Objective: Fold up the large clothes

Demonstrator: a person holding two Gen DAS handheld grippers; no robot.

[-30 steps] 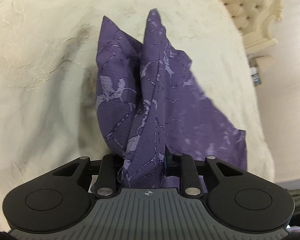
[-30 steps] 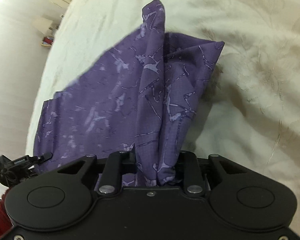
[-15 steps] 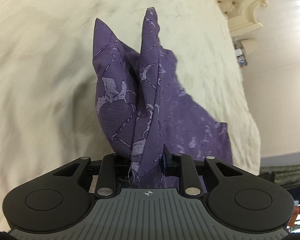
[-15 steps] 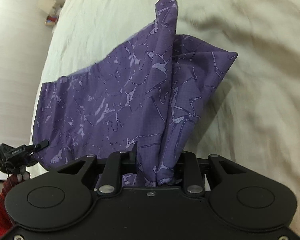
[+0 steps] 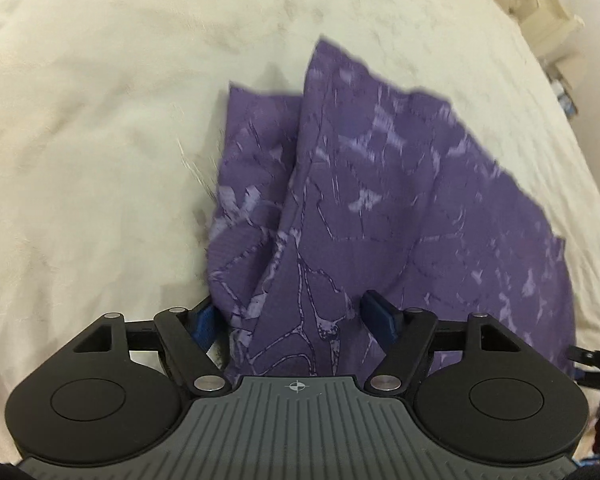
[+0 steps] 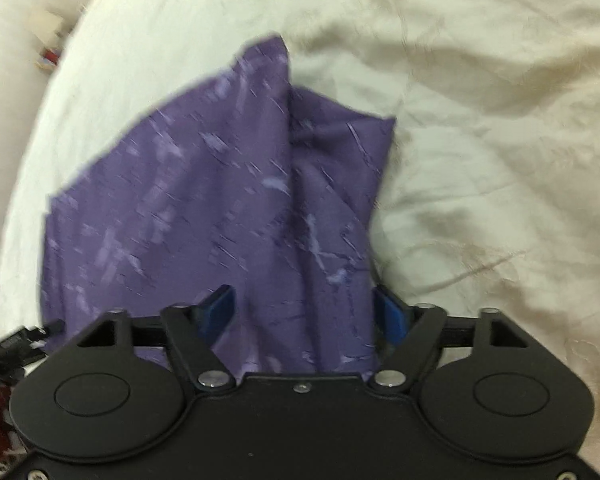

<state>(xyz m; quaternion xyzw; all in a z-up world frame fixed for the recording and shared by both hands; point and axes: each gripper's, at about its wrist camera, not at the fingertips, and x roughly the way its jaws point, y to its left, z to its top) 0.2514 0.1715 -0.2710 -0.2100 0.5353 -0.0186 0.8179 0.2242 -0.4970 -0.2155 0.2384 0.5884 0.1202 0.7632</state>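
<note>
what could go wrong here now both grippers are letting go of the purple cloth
1. The purple cloth is still bunched between the opening fingers of the left gripper and right gripper; it may snag and drag on pull-back.
2. Its raised corner peaks look uneven, so the fold may settle crooked.
3. It lies near the edge of the cream bedspread and might slide off.

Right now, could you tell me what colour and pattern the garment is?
Purple garment with paler crackle-like markings, clearest in the left wrist view.
</note>
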